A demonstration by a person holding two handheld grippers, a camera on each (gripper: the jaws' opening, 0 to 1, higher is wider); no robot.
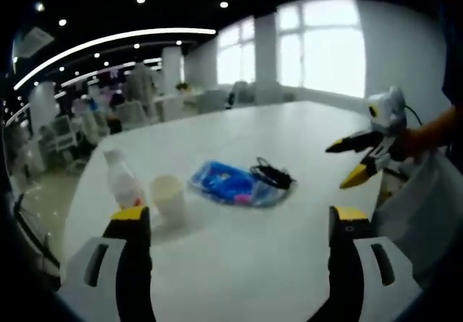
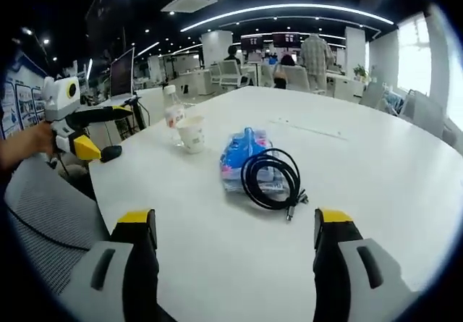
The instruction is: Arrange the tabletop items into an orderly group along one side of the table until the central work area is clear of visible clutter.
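While we hold both grippers above the white table [image 2: 376,163], nothing sits between either pair of jaws. Our left gripper [image 1: 239,224] has its jaws spread wide, over the table's near edge in the left gripper view; our right gripper [image 2: 236,228] is spread just as wide and carries nothing.

Ahead of the left gripper, toward the table's middle, we see a blue packet [image 1: 230,183] lying flat, with a coiled black cable [image 1: 272,174] resting on its right end. Nearer that gripper's left jaw stand a paper cup [image 1: 168,195] and, just beside it, a clear bottle [image 1: 123,181] with a reddish label, close to the left edge.

From the right gripper view, the same cable [image 2: 271,177] lies partly on the packet [image 2: 242,155], straight ahead of the jaws and well apart from them. The cup [image 2: 192,134] and bottle [image 2: 171,112] stand beyond, near the far-left edge. A computer monitor [image 2: 121,72] stands past that edge, on another desk.
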